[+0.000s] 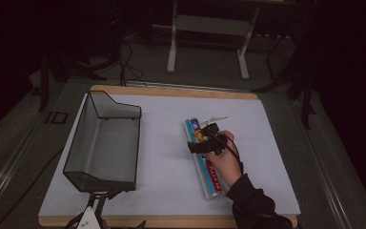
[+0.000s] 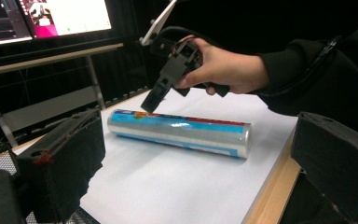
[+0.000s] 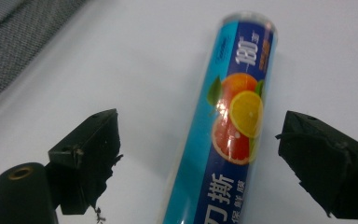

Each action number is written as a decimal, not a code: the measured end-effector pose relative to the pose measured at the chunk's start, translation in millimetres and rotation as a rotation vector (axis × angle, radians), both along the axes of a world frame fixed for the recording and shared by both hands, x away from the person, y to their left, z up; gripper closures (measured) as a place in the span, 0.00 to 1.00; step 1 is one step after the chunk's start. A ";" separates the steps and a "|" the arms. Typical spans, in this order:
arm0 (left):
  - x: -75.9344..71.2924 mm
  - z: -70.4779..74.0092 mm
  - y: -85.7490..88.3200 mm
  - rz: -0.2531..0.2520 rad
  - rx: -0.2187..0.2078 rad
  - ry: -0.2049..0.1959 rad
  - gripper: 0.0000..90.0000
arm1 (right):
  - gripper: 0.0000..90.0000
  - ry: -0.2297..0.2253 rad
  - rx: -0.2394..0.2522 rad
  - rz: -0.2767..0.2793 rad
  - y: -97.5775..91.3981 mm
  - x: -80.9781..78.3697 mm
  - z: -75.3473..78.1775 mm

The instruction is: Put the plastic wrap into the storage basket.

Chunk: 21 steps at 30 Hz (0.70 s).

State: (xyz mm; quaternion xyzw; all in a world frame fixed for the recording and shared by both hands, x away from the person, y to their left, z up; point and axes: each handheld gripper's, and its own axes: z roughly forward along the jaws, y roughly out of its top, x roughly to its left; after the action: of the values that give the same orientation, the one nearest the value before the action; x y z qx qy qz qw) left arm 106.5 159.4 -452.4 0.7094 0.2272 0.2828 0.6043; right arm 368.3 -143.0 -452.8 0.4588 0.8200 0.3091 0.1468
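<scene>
Cling-film roll [image 1: 205,160] lying flat right of centre on the white sheet [image 1: 167,143], your right gripper [image 1: 205,141] above its upper end, jaws wide astride it without contact, your left gripper [image 1: 91,217] at bottom left, jaws wide, empty.

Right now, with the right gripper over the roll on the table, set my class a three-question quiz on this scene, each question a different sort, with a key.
1. True or false: the right gripper already clamps the roll of cling film.
2. Multiple choice: what is the roll lying on? A) the white sheet on the table, B) the floor of the mesh basket, C) the bare wooden edge.
3. Short answer: what is printed on the roll's blue label?

Key
1. False: its jaws stand open on either side of the roll, with the pads clear of it.
2. A. The basket stands apart, to the roll's left in the high view.
3. Citrus fruit slices, with white lettering.
</scene>
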 end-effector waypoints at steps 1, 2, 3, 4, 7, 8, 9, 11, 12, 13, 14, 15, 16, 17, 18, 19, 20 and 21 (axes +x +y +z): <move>0.0 0.0 0.0 0.000 0.000 0.000 0.04 | 0.14 0.012 -0.007 -0.003 0.5 2.4 -2.4; 0.1 0.0 0.1 0.001 0.001 0.000 0.04 | 0.14 0.035 -0.011 -0.007 1.4 4.6 -4.8; 0.1 0.0 0.1 0.001 0.001 0.000 0.04 | 0.14 0.035 -0.011 -0.007 1.4 4.6 -4.8; 0.2 0.0 0.1 0.000 0.000 0.000 0.04 | 0.14 0.062 -0.029 -0.032 2.9 8.9 -10.1; -0.1 0.0 0.0 -0.001 0.001 -0.001 0.04 | 0.14 0.100 -0.041 -0.062 4.8 13.8 -15.7; -0.2 0.0 0.0 -0.001 0.002 -0.001 0.04 | 0.14 0.114 -0.049 -0.069 5.8 15.2 -17.2; -0.3 0.1 0.1 -0.002 0.001 -0.003 0.04 | 0.15 0.115 -0.055 -0.077 6.4 16.3 -18.4; -0.5 0.1 0.3 -0.002 -0.001 -0.004 0.04 | 0.15 0.120 -0.063 -0.082 7.9 17.2 -19.7; -0.5 0.2 0.4 -0.003 -0.001 -0.004 0.04 | 0.15 0.125 -0.062 -0.087 8.5 17.2 -20.0; -0.4 0.2 0.4 -0.003 -0.001 -0.003 0.04 | 0.15 0.126 -0.064 -0.094 8.7 17.6 -20.4; -0.3 0.1 0.3 -0.004 -0.001 -0.002 0.04 | 0.15 0.139 -0.071 -0.094 9.2 18.6 -21.3; -0.3 0.1 0.3 -0.004 -0.001 -0.002 0.04 | 0.15 0.139 -0.071 -0.094 9.2 18.6 -21.3; -0.3 0.1 0.3 -0.004 -0.001 -0.002 0.04 | 0.15 0.154 -0.077 -0.109 9.9 19.2 -22.6; -0.6 0.1 0.1 -0.005 0.001 -0.003 0.04 | 0.15 0.185 -0.094 -0.123 10.6 21.5 -25.9; -0.8 0.2 0.1 -0.006 0.002 -0.004 0.04 | 0.15 0.206 -0.094 -0.132 10.6 22.6 -27.8; -1.0 0.2 0.2 -0.006 0.001 -0.005 0.04 | 0.15 0.223 -0.099 -0.137 10.7 23.5 -29.7; -1.0 0.3 0.3 -0.007 0.000 -0.006 0.04 | 0.15 0.250 -0.112 -0.132 11.3 24.2 -32.5; -1.0 0.3 0.3 -0.007 0.000 -0.006 0.04 | 0.15 0.250 -0.112 -0.132 11.3 24.2 -32.5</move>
State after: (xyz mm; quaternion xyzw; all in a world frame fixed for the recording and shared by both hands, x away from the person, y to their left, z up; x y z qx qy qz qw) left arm 105.5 159.7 -452.2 0.7092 0.2231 0.2828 0.6060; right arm 392.6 -131.7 -485.3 0.5375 0.8161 0.1931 0.0890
